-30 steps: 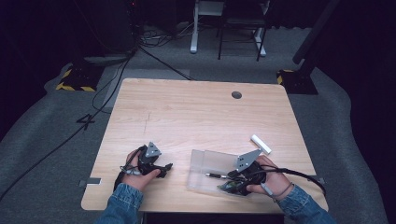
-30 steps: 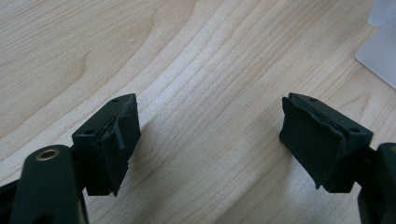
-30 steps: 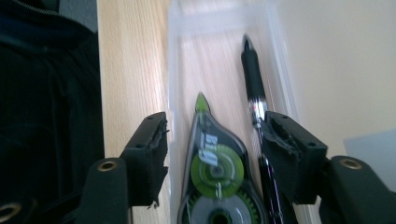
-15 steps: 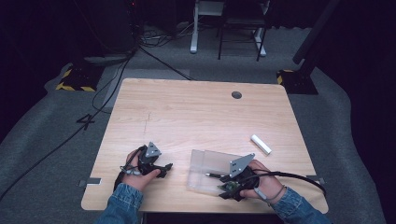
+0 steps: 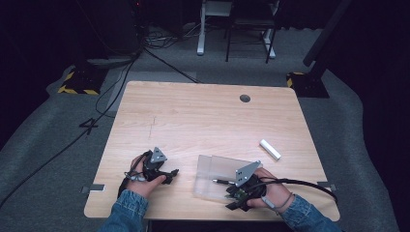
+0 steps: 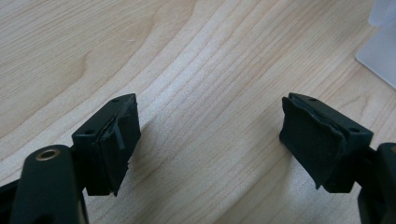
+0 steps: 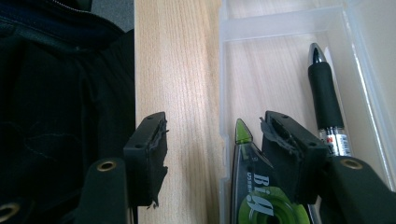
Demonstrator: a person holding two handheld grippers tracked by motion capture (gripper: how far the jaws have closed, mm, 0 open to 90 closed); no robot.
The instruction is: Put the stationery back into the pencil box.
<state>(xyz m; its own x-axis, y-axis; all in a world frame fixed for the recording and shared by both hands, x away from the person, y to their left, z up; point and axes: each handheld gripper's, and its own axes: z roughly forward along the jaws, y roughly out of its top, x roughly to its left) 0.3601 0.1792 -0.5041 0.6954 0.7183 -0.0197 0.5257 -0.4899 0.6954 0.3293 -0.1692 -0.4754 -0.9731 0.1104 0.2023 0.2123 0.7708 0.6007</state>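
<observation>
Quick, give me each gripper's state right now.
Left gripper: open, holding nothing, over bare table.
Right gripper: open, straddling the clear tray wall, gripping nothing.

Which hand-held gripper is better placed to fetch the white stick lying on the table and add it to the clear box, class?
Probably the right hand-held gripper: it is at the clear box, on the same side as the white stick. The left hand-held gripper rests open on the box's far side.

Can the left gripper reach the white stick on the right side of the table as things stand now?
Probably not easily. The white stick lies far right, beyond the clear box and the right gripper. The left gripper, open, would have to cross over both.
</observation>
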